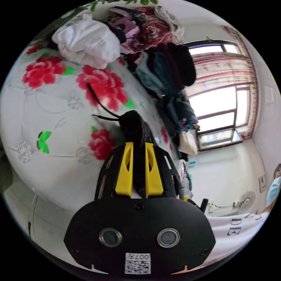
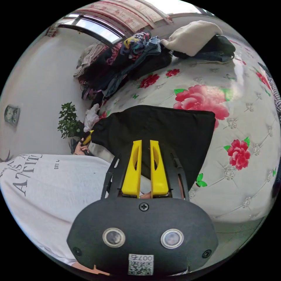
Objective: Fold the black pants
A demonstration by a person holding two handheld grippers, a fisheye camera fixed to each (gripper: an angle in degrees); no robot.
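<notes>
The black pants [image 2: 164, 128] lie spread as a flat panel on the flowered bed cover [image 2: 234, 96]. In the right gripper view my right gripper [image 2: 145, 142] is shut on the near edge of the cloth. The left gripper [image 2: 87, 138] shows there too, at the panel's far left corner by the person's hand. In the left gripper view my left gripper [image 1: 139, 144] is shut on a bunched fold of the black pants [image 1: 133, 124], which rises between the yellow jaws. Two thin black drawstrings [image 1: 99, 105] trail from it across the bed cover [image 1: 52, 123].
Piles of dark clothes [image 1: 169, 76] and a white bundle [image 1: 85, 41] sit along the bed's far side, and a cream garment [image 2: 193, 36] lies on another heap. The person's white shirt [image 2: 44, 181] is close by. A potted plant [image 2: 68, 120], a fan [image 1: 247, 200] and a window [image 1: 219, 108] stand beyond.
</notes>
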